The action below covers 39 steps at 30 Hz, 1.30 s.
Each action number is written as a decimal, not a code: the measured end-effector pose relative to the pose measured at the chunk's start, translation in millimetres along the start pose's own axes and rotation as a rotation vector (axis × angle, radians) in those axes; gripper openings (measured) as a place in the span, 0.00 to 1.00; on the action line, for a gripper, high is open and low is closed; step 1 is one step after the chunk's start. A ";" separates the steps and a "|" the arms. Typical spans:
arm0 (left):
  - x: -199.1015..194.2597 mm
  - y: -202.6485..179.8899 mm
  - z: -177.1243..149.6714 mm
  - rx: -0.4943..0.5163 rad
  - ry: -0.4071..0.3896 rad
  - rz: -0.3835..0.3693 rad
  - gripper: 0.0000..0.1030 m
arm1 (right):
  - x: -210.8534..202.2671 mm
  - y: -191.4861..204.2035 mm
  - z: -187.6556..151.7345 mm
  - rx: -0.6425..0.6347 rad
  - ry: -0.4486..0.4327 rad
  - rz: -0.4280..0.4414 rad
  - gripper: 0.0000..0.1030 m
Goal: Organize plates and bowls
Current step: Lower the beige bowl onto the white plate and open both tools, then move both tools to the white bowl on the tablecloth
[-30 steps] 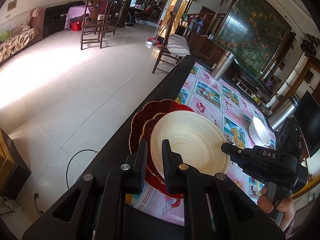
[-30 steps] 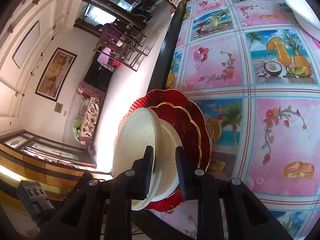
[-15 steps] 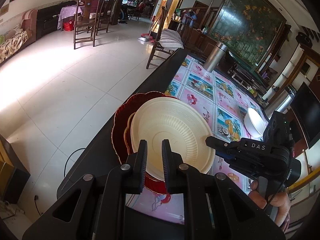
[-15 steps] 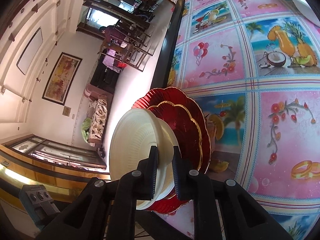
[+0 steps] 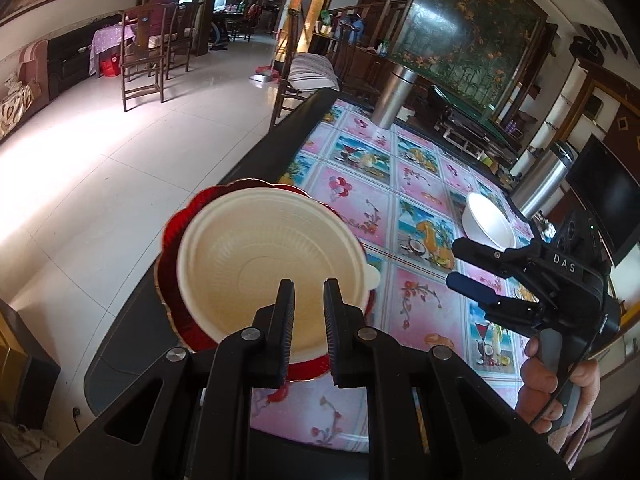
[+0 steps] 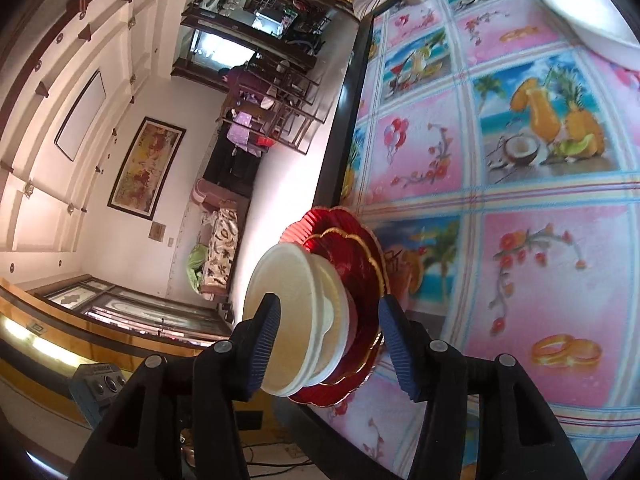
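While L gripper (image 5: 307, 308) clamps cream bowl (image 5: 256, 256), R gripper (image 6: 328, 344) just opened round stack

Steel flask (image 5: 394, 98) on tablecloth (image 5: 420, 184); wood chairs (image 5: 142, 66) w/ seated person (image 5: 162, 0).

Both wrist views closely share the stacked dishes (image 5: 272, 256).

You have a cream ribbed disposable bowl (image 5: 264, 256) nested on two scalloped, gold-rimmed red plates (image 6: 352, 256), the stack tilted at the table's edge. A white bowl (image 5: 486, 226) sits well apart on the tablecloth.
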<state>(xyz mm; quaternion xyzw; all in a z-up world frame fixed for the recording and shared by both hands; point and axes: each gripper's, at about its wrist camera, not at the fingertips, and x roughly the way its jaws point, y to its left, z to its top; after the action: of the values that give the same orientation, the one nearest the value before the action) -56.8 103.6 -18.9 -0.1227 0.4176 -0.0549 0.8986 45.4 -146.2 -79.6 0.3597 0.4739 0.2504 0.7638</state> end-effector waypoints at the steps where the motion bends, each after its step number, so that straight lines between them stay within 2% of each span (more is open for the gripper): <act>1: 3.3 -10.7 -1.8 0.021 0.011 -0.011 0.12 | -10.1 -6.1 2.5 0.005 -0.022 -0.007 0.56; 5: 17.0 -55.7 -12.0 0.110 0.059 -0.037 0.12 | -43.8 -40.1 11.5 0.064 -0.092 -0.021 0.57; 11: 46.0 -117.8 -25.3 0.227 0.149 -0.066 0.12 | -78.8 -95.6 22.2 0.156 -0.146 -0.028 0.57; 20: 94.6 -181.7 -17.2 0.324 0.195 -0.031 0.12 | -126.0 -154.4 46.4 0.232 -0.222 -0.057 0.57; 27: 141.4 -210.3 23.4 0.315 0.130 0.076 0.14 | -153.3 -176.2 67.1 0.261 -0.258 -0.102 0.57; 32: 164.5 -235.1 61.5 0.265 0.057 0.077 0.14 | -176.4 -170.6 94.5 0.252 -0.312 -0.135 0.57; 38: 169.8 -268.6 96.9 0.220 -0.046 0.050 0.15 | -199.1 -156.9 137.0 0.239 -0.415 -0.152 0.57; 39: 171.4 -272.5 100.1 0.217 -0.059 0.053 0.18 | -200.7 -154.5 144.1 0.231 -0.424 -0.164 0.57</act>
<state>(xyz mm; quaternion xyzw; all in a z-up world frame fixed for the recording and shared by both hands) 131.3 -176.1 -10.4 -0.0150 0.3854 -0.0724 0.9198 96.7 -431.6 -50.0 0.4497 0.3564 0.0509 0.8174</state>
